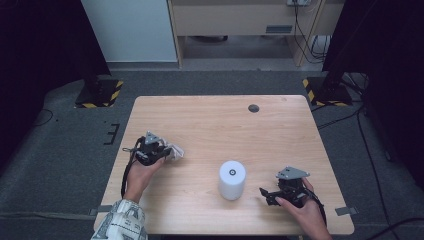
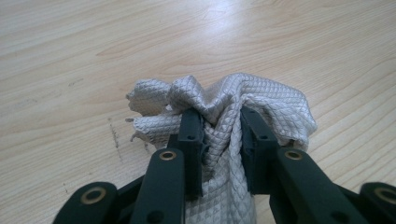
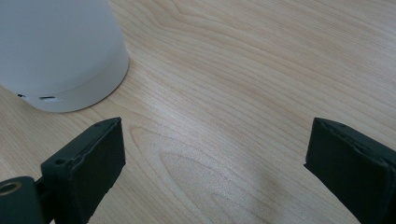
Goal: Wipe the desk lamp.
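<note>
Quilted grey cloth is already pinched in the left gripper near the table's left edge, but the right gripper, jaws wide apart, hasn't touched the white cylinder yet, so the wiping probably hasn't started.

**Wooden table and its load**

A pale wooden table is carrying a white cylinder standing upright near its front edge. A crumpled grey cloth is lying well left of the cylinder, and a dark round spot is sitting far behind it.

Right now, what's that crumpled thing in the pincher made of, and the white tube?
The cloth looks like woven fabric, slightly shiny, with a quilted diamond pattern and soft folds. The white cylinder seems matte plastic: smooth, even walls with a seam near its base.
</note>
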Available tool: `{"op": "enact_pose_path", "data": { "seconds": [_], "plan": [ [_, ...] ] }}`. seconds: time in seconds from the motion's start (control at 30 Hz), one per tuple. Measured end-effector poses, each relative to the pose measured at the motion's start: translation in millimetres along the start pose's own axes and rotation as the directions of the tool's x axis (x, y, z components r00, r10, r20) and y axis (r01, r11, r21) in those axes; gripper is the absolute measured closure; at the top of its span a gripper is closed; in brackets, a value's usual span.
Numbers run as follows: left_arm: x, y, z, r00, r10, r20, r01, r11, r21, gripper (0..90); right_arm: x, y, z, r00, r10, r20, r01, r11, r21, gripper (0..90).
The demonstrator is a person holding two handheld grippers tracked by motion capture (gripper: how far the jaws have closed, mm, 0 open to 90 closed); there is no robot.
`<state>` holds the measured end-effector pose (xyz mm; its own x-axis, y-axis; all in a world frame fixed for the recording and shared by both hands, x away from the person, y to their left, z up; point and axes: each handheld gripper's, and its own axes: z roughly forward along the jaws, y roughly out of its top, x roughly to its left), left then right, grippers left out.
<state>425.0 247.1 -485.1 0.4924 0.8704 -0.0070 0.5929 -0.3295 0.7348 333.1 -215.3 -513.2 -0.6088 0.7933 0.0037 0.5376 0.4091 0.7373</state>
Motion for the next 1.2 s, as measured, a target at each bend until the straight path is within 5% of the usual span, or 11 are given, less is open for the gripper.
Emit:
{"op": "enact_pose_path", "data": {
  "seconds": [0.63, 1.2],
  "plan": [
    [-3.7, -14.9, 11.5, 0.9999, 0.003, -0.012, -0.002, 1.0000, 0.007, 68.7, 0.9, -0.7, 0.3, 1.0000, -0.004, -0.006, 0.004, 1.000, 0.006, 5.0],
    [-14.2, -20.5, 20.3, 0.9992, 0.023, -0.032, -0.022, 0.9995, 0.021, 45.7, 2.0, -0.7, 1.1, 1.0000, -0.005, -0.005, 0.005, 1.000, 0.007, 5.0]
  ]
}}
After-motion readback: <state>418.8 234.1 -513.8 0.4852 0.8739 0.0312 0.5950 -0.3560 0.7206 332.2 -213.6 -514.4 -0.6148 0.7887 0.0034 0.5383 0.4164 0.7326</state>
